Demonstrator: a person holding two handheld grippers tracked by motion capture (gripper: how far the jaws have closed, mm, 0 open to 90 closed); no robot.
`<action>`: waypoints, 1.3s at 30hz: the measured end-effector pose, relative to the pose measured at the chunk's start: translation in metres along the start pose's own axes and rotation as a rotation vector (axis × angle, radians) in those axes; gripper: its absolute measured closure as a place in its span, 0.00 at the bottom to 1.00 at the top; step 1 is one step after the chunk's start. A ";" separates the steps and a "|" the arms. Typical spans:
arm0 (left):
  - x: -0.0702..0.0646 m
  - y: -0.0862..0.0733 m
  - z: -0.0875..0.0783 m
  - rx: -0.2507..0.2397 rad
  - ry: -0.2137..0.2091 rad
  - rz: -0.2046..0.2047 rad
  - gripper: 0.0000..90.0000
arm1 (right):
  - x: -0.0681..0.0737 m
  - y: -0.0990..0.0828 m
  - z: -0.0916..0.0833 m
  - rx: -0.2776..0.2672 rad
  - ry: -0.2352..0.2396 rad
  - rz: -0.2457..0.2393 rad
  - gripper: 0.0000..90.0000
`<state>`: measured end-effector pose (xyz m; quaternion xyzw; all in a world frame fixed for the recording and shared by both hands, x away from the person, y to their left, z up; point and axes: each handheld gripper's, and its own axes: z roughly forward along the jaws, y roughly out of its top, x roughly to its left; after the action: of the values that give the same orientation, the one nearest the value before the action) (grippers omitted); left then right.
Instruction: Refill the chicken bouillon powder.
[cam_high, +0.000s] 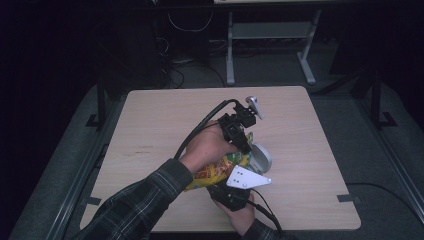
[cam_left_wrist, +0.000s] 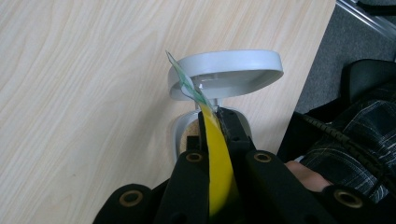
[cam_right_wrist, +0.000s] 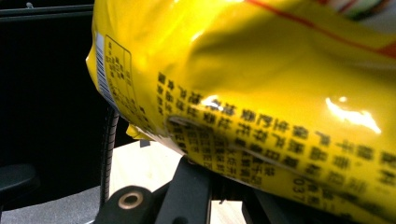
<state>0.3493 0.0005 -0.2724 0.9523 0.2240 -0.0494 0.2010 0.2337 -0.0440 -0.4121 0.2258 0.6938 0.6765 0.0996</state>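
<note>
Your left tool (cam_left_wrist: 212, 122) is clamped on the yellow snack bag's (cam_high: 220, 170) top edge, your right tool (cam_high: 231, 192) on its lower end, above the bench (cam_high: 150, 130). Pull unevenly and it could tear, spilling past the grey bowl (cam_left_wrist: 224, 74).

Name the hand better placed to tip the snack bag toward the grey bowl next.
Left, probably. The left gripper is shut on the yellow snack bag's top edge right beside the grey bowl. The right gripper clamps the bag's other end, nearer the person, so it looks better suited to steadying.
</note>
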 end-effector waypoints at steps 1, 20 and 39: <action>0.000 0.000 0.000 0.000 0.002 0.001 1.00 | 0.000 0.000 0.000 -0.001 0.000 0.000 1.00; -0.001 0.003 0.001 0.007 0.006 0.004 1.00 | -0.001 0.001 -0.001 -0.009 0.000 0.001 1.00; -0.002 0.004 0.002 0.025 0.008 0.005 1.00 | -0.001 0.001 -0.001 -0.009 0.005 0.007 1.00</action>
<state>0.3497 -0.0044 -0.2725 0.9555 0.2219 -0.0476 0.1882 0.2344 -0.0456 -0.4112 0.2262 0.6903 0.6804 0.0967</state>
